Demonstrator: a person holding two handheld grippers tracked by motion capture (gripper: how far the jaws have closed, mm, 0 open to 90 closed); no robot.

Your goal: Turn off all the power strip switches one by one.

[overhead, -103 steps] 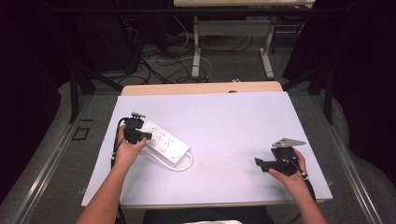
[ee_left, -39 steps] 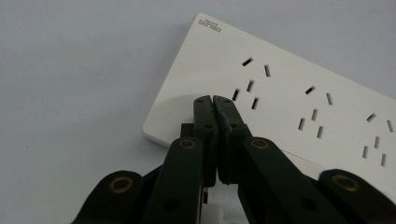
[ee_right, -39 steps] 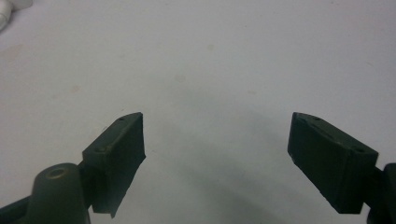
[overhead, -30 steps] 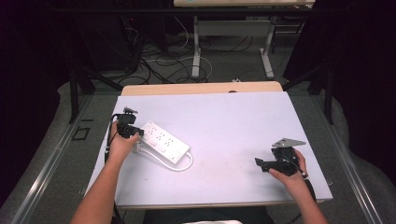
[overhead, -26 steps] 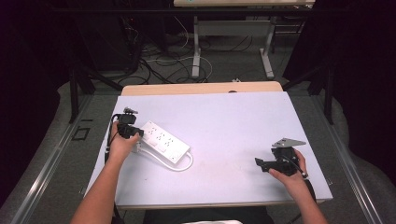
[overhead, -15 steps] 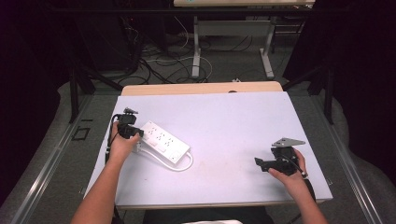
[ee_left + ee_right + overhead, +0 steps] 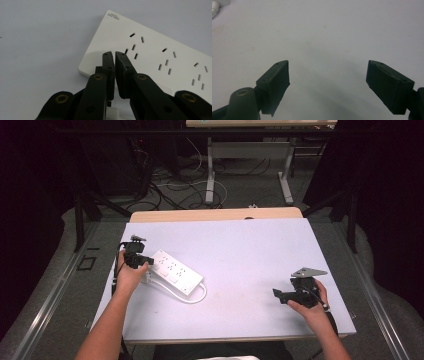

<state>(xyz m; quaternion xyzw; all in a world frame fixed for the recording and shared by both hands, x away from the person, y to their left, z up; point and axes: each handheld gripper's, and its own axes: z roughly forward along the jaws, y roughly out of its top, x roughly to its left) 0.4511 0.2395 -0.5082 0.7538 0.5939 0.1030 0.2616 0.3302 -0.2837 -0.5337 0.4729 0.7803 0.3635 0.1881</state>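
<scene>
Looking down the left gripper (image 7: 115, 53) first: its two black jaws are nearly shut, just a thin slit between the pads, and they've only just cracked open that little bit. Nothing is pinched in the slit as far as I can see. Down low between the jaw arms there's a small dark bit and a white bit, but I can't tell what they are. The tips sit right over the near corner of the white power strip (image 7: 160, 55), close to its first group of socket slots, though whether they actually touch the plastic I can't tell. The strip runs away from the jaws to the right, showing more socket groups, with a small logo on its far corner. From the high view, the left gripper (image 7: 141, 263) is at the strip's (image 7: 177, 272) left end, and the strip lies diagonally on the pale table (image 7: 250, 245), with its white cord (image 7: 199, 298) looping out at the end farthest from the jaws. The right gripper (image 7: 328, 82) is a different story: jaws spread wide, nothing between them but bare tabletop, and a scrap of something white sits way off beyond the left jaw. In the high view the right gripper (image 7: 280, 295) rests well apart from the strip, near the table's front edge, held in the person's right hand (image 7: 307, 307).
</scene>
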